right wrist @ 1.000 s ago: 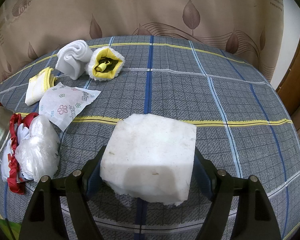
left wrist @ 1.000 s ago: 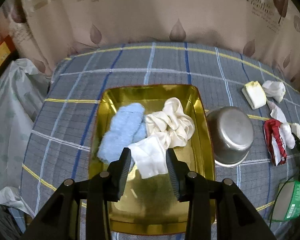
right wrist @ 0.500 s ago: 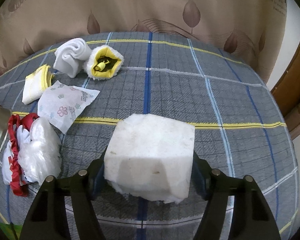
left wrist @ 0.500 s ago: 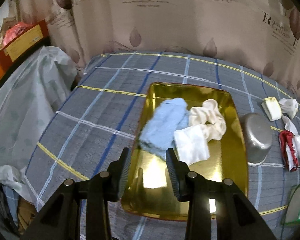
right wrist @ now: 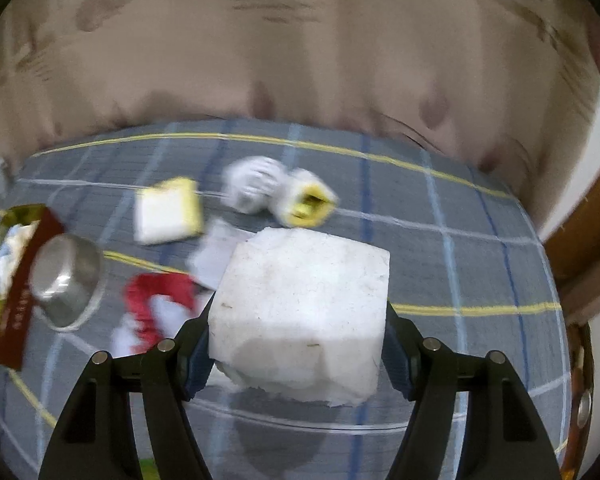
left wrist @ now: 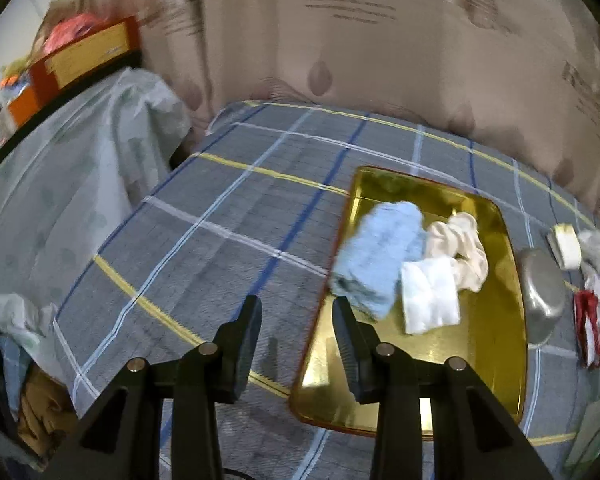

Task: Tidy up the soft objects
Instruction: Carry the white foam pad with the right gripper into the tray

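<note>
The white foam block (right wrist: 300, 312) is being held between the fingers of the right gripper (right wrist: 298, 344), both pads pressed against its sides, and it is being carried clear of the plaid tablecloth (right wrist: 480, 248), with its shadow showing on the cloth beneath it. The right jaws have just been closing on the block. Behind it, a yellow-edged white cloth (right wrist: 168, 214), a rolled white sock (right wrist: 252, 188) and a yellow-lined white piece (right wrist: 308, 200) are being left lying on the cloth, blurred, and a red-and-white bundle (right wrist: 152, 312) is lying just beside the steel bowl (right wrist: 66, 280).

In the left wrist view, the left gripper (left wrist: 296, 324) is being held with its jaws apart and nothing between them, hanging over the near left edge of the gold tray (left wrist: 496, 344). In that tray, a light blue towel (left wrist: 380, 256) is being seen beside a cream scrunchie (left wrist: 464, 252), with a folded white cloth (left wrist: 430, 296) lying just in front of both and touching them. The steel bowl is sitting on the tablecloth right against the tray's right side. A plastic-covered heap (left wrist: 60, 184) is being seen off the table's left end.
</note>
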Demonstrator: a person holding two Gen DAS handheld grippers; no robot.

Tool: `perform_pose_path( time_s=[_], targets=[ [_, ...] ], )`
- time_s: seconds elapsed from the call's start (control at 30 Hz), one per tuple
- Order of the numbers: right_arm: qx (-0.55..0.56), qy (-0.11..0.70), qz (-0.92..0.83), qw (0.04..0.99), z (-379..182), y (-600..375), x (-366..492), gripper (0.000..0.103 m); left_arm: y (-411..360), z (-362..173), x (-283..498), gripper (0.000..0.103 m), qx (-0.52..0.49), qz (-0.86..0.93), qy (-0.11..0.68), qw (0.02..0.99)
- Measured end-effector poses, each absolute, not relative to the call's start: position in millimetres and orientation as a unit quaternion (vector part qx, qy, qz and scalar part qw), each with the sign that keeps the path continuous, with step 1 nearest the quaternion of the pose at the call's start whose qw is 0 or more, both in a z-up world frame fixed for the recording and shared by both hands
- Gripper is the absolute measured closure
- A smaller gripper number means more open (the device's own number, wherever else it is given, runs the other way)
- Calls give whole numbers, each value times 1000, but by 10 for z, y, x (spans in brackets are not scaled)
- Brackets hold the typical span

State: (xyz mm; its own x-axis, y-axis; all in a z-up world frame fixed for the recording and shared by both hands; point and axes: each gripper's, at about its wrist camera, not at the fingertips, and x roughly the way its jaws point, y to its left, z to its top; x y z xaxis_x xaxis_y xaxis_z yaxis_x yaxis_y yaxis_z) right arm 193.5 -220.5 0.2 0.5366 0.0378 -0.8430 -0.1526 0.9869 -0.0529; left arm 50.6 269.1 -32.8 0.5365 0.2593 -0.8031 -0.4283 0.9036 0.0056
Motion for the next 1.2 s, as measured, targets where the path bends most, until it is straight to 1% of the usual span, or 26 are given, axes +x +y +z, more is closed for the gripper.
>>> perform_pose_path(
  time_s=[0.27, 0.63, 0.93, 1.2],
  targets=[
    [-98, 473, 162, 860, 140, -1031, 1850, 37, 2977, -326, 378, 65, -142, 246, 425, 859],
    [-140, 462, 308, 820, 40, 483, 1441, 36, 3261, -362, 230, 65, -177, 298, 424, 837],
    [-164, 476, 363, 784, -214, 1188, 1212, 36, 3423, -341, 133, 65, -206, 317, 415, 827],
    [-185, 481, 357, 779, -412, 1389, 1197, 34, 3415, -343, 138, 65, -209, 312, 417, 828]
  ],
)
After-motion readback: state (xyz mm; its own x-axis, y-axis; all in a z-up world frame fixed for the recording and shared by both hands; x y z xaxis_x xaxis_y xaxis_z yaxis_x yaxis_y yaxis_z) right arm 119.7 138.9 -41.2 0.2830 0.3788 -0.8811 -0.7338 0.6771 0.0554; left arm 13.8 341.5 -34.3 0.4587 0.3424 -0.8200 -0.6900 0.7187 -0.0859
